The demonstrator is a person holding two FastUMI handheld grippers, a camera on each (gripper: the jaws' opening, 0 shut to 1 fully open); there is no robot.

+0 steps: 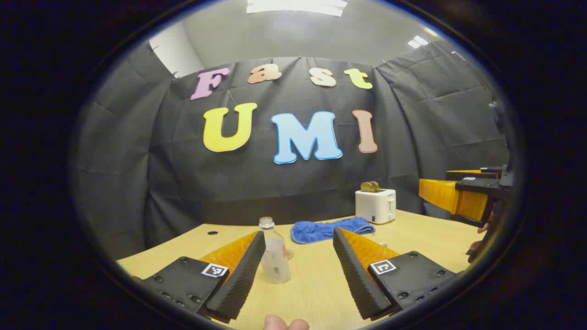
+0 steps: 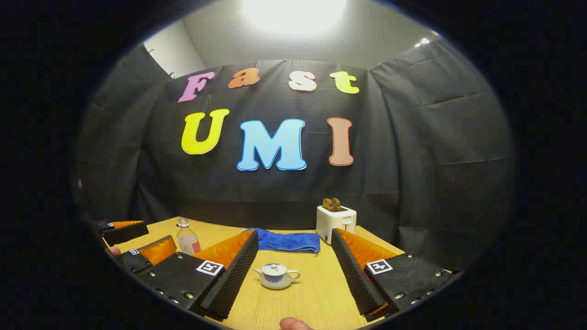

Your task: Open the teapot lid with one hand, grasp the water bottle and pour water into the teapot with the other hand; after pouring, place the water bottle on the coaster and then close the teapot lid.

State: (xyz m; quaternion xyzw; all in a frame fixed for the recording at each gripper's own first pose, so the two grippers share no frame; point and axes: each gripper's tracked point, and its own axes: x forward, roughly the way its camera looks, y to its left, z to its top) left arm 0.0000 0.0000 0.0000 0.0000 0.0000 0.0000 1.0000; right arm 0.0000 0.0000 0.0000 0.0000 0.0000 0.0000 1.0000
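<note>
One bottle point(image 1: 275, 253) stands lower centre on the tabletop point(image 1: 412, 238), partly hidden behind a finger point(image 1: 240, 270) of the wide-open left gripper point(image 1: 298, 270). One teapot point(image 2: 276, 276), lid on, sits between the wide-spread fingers of the right gripper point(image 2: 291, 270). One blue cloth point(image 2: 286, 240), one toaster point(image 2: 335, 222) behind.

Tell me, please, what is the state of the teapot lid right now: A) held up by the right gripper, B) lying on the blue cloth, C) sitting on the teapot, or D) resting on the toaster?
C: in the right gripper view the lid sits on the teapot, which stands on the table ahead of the open right gripper, whose fingers touch nothing.
</note>
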